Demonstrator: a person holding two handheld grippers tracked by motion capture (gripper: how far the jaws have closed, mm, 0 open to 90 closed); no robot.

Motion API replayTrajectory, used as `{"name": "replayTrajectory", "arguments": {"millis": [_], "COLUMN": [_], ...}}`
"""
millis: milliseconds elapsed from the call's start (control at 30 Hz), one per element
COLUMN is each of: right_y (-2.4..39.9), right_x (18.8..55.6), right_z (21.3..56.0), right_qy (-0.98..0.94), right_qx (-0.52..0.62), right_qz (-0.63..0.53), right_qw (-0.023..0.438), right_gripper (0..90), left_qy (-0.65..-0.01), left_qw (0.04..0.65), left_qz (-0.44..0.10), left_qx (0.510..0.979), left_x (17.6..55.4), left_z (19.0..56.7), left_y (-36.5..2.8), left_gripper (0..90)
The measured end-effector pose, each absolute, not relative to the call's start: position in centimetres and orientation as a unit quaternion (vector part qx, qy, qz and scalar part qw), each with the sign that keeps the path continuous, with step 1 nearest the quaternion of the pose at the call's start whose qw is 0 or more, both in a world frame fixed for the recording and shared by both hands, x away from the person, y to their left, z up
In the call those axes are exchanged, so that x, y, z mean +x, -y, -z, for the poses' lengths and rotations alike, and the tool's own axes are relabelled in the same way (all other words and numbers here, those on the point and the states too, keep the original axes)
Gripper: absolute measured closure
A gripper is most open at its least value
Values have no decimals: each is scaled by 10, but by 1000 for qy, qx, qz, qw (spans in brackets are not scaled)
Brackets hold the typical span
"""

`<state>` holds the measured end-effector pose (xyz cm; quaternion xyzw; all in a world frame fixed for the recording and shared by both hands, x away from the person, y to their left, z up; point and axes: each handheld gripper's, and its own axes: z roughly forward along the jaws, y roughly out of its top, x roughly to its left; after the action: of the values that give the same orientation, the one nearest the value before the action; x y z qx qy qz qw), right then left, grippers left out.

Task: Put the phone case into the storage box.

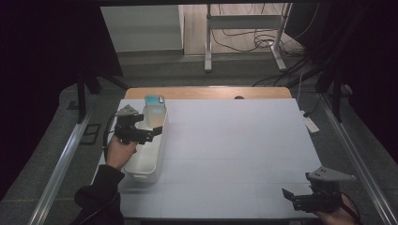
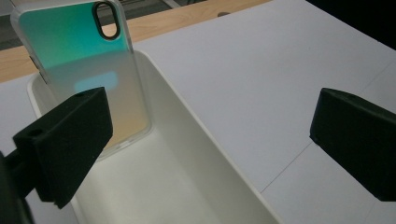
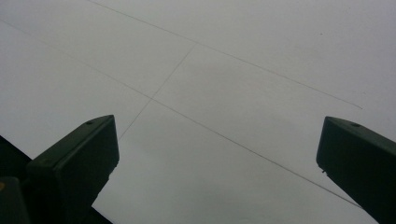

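A phone case (image 1: 154, 112) (image 2: 88, 74), teal at the top and fading to a pale peach, leans upright against the far end of a long white bin (image 1: 152, 161) (image 2: 205, 140) at the table's left. My left gripper (image 1: 150, 131) (image 2: 210, 140) hovers over the bin, just short of the case, with its jaws wide apart and nothing between them. Near the table's front right corner my right gripper (image 1: 288, 194) (image 3: 219, 163) stands open over bare white table surface.
The white table top (image 1: 234, 145) stretches between the two grippers, with a wooden strip (image 1: 206, 92) along its far edge. Metal rails (image 1: 61, 164) run down both sides of the table. Cables and a frame stand on the floor beyond.
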<state>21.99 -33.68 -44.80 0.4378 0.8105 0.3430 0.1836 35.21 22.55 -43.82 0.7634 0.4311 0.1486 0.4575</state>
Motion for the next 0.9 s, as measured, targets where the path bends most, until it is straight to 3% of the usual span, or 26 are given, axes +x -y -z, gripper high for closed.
{"name": "replayTrajectory", "arguments": {"millis": [900], "right_y": [339], "right_x": [219], "right_z": [446], "right_qy": [-802], "right_qx": [442], "right_qz": [-354], "right_qw": [190], "right_gripper": [0], "left_qy": [-429], "left_qw": [461], "left_qz": [-160], "left_qx": [760], "left_x": [314], "left_z": [438], "left_y": [-232], "left_gripper": [0]}}
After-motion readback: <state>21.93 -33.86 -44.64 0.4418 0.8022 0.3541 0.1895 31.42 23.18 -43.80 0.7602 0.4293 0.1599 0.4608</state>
